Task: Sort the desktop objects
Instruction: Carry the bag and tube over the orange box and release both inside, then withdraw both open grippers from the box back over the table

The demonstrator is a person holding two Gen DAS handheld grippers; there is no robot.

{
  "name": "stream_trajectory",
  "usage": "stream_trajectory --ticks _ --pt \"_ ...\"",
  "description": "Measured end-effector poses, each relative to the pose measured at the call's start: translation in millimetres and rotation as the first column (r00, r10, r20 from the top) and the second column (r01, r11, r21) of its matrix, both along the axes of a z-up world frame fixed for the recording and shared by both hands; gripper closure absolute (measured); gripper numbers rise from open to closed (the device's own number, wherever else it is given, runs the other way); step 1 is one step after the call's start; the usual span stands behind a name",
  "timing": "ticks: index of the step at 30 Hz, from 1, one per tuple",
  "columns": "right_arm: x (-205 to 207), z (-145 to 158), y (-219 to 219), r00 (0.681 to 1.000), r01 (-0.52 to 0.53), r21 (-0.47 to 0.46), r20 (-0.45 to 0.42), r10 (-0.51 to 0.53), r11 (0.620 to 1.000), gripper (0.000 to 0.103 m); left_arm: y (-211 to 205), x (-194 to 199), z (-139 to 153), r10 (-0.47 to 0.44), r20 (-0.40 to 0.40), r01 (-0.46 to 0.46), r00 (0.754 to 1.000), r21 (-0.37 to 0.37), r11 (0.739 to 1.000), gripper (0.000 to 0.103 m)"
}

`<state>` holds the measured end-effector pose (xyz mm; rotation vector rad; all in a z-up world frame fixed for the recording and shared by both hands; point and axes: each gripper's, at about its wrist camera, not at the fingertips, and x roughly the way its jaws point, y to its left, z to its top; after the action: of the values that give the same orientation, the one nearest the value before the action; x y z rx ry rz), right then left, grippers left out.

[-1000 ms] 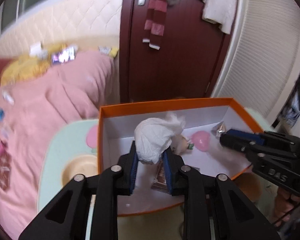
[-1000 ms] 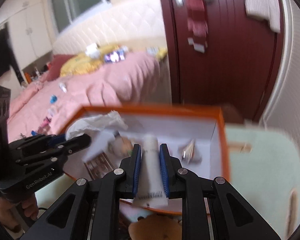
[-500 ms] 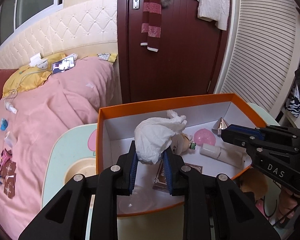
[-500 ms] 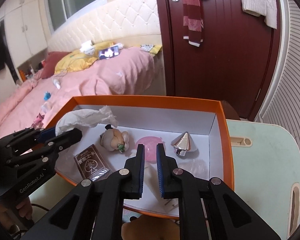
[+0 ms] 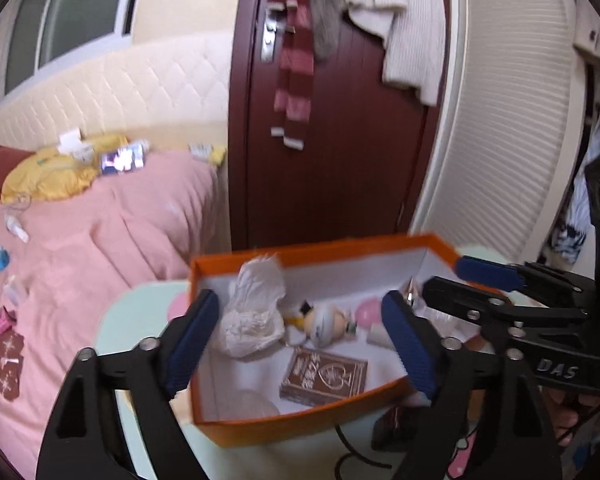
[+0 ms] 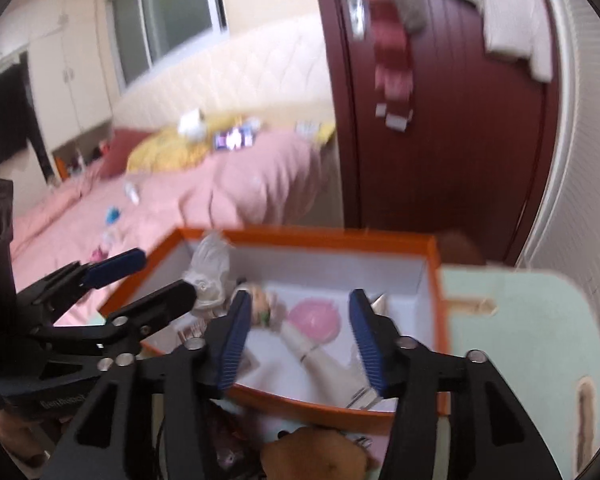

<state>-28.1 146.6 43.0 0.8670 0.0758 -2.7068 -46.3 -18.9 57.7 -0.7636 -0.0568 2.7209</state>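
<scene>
An orange box (image 5: 320, 246) holds a crumpled white tissue (image 5: 252, 312), a small doll (image 5: 324, 320), a brown card pack (image 5: 324, 376), a pink disc (image 6: 314, 318), a silver cone (image 6: 380, 302) and a white tube (image 6: 324, 360). My left gripper (image 5: 300, 344) hovers over the box's near left part with its jaws opening. The tissue lies by the left finger, with no pad pressing on it. My right gripper (image 6: 300, 340) hangs over the near right part, jaws opening too. The tube lies loose below them.
The box stands on a mint-green table (image 6: 520, 320). A pink bed (image 5: 80, 260) strewn with small items lies to the left, and a dark red door (image 5: 340, 140) stands behind. A brown lump (image 6: 312, 452) and a black cable (image 5: 352, 452) lie before the box.
The left jaws have spread and let go of the tissue, which now lies in the box. The right jaws, once shut on the tube, have spread too. Both views have tipped upward.
</scene>
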Motion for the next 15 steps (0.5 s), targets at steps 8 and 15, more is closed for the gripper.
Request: stream_trajectory --ticks 8,15 --pt "13.2 13.3 19.4 0.998 0.055 -0.007 -0.040 -0.055 0.998 0.039 -25.8 9.7 10.5 0.057 -0.001 -0.057 0.998 0.071 0.996 0.019" --pt "41.0 14.3 45.7 0.994 0.109 -0.021 -0.013 -0.109 0.994 0.039 -31.7 29.5 3.0 0.070 0.077 -0.075 0.995 0.061 0.995 0.019"
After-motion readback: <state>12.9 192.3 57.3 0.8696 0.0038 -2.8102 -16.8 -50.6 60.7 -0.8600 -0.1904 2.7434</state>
